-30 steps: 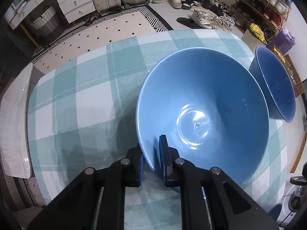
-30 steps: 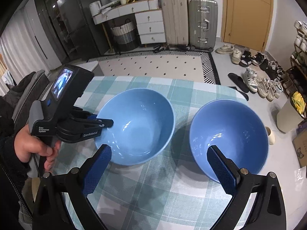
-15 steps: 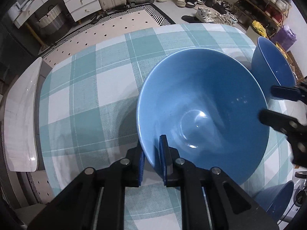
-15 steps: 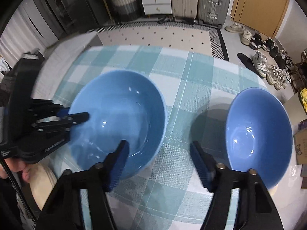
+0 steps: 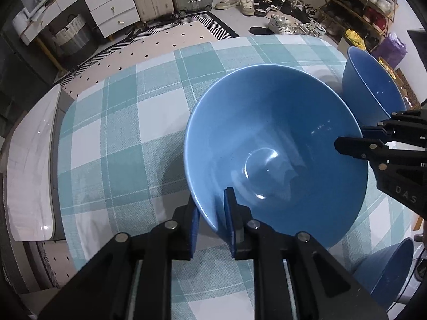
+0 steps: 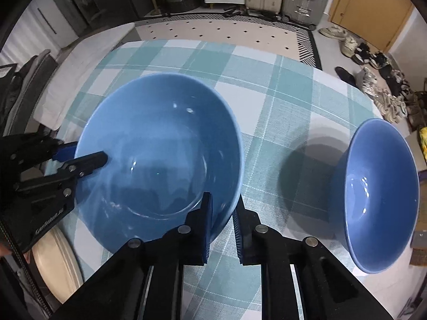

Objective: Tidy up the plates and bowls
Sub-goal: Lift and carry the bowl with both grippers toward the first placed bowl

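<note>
In the left wrist view, the left gripper is closed on the near rim of the big blue bowl, one pad inside and one outside, while the bowl sits over the checked tablecloth. The right gripper pinches the opposite rim, just beside a second bowl; a third bowl shows at the lower right. In the right wrist view, the right gripper is clamped on its side of the same bowl, and the left gripper holds the far side. The risk, I think, is that the two hands pull unevenly: the smooth glazed rim may slip out of one thin pinch, the bowl may tilt, or it may knock the second bowl nearby.
</note>
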`<action>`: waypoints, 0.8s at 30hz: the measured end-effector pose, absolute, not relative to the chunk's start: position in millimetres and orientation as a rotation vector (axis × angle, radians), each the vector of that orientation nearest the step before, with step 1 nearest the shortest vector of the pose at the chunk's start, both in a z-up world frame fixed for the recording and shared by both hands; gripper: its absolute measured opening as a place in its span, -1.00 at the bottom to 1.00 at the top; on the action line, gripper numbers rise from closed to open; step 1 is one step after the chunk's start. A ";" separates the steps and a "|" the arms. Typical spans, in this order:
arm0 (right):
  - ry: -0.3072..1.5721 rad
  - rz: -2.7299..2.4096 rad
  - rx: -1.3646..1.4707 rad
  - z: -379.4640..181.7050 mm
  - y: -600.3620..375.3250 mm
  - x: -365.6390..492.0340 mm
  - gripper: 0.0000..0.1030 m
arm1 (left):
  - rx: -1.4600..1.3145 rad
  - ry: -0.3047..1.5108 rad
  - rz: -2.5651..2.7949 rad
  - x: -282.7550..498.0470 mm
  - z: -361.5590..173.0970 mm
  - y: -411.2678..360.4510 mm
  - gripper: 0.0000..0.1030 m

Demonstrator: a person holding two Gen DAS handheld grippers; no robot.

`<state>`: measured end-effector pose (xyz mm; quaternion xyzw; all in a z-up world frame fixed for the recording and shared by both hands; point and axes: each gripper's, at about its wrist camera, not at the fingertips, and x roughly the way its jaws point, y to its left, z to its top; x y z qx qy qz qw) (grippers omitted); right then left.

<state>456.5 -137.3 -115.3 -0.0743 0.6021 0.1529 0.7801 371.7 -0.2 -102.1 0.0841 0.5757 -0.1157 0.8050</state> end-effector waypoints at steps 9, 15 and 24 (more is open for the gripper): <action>1.295 0.313 -0.160 -109.5 -139.4 448.8 -0.74 | 0.142 1.225 -0.254 361.5 -95.0 1.0 -0.70; 1.304 0.303 -0.143 -107.0 -154.8 436.4 -0.75 | 0.151 1.224 -0.285 350.9 -94.3 -12.0 -0.70; 1.293 0.275 -0.145 -101.7 -168.5 418.0 -0.75 | 0.184 1.222 -0.294 343.3 -91.7 -23.3 -0.68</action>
